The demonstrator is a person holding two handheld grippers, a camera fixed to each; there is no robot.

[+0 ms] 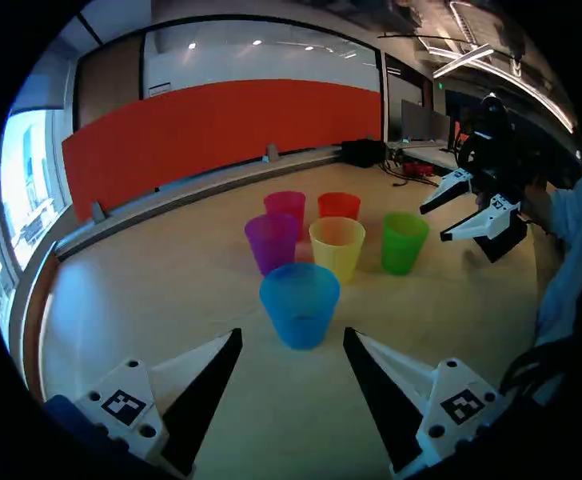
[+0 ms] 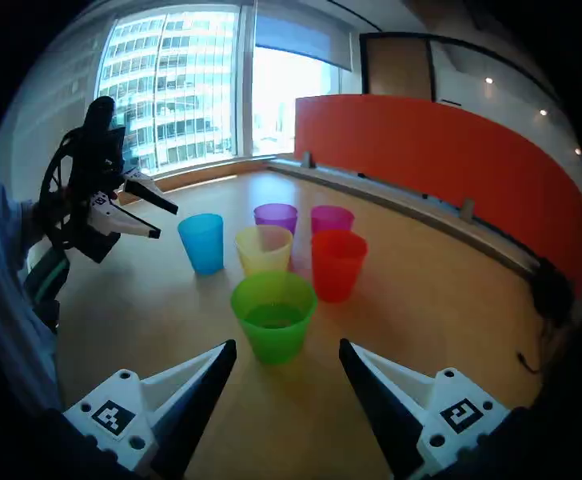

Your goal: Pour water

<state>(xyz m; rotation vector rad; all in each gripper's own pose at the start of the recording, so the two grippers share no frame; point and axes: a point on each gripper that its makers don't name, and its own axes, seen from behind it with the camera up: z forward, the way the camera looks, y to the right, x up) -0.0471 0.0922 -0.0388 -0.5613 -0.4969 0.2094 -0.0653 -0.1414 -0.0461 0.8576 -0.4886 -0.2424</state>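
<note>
Several plastic cups stand upright in a cluster on a pale wooden surface (image 1: 171,272). In the left gripper view, the blue cup (image 1: 299,304) is nearest, just ahead of my left gripper (image 1: 292,334), which is open and empty. Behind it stand purple (image 1: 273,242), yellow (image 1: 337,246), pink (image 1: 285,206), red (image 1: 339,206) and green (image 1: 404,242) cups. In the right gripper view, the green cup (image 2: 273,316) sits just ahead of my right gripper (image 2: 288,345), also open and empty. Whether any cup holds water I cannot tell.
A long orange partition (image 1: 211,132) runs behind the cups. Desks with monitors (image 1: 423,124) and a dark bag (image 1: 363,152) are at the far right. Tall windows (image 2: 179,88) face the right gripper. Cables (image 2: 543,320) lie at its right.
</note>
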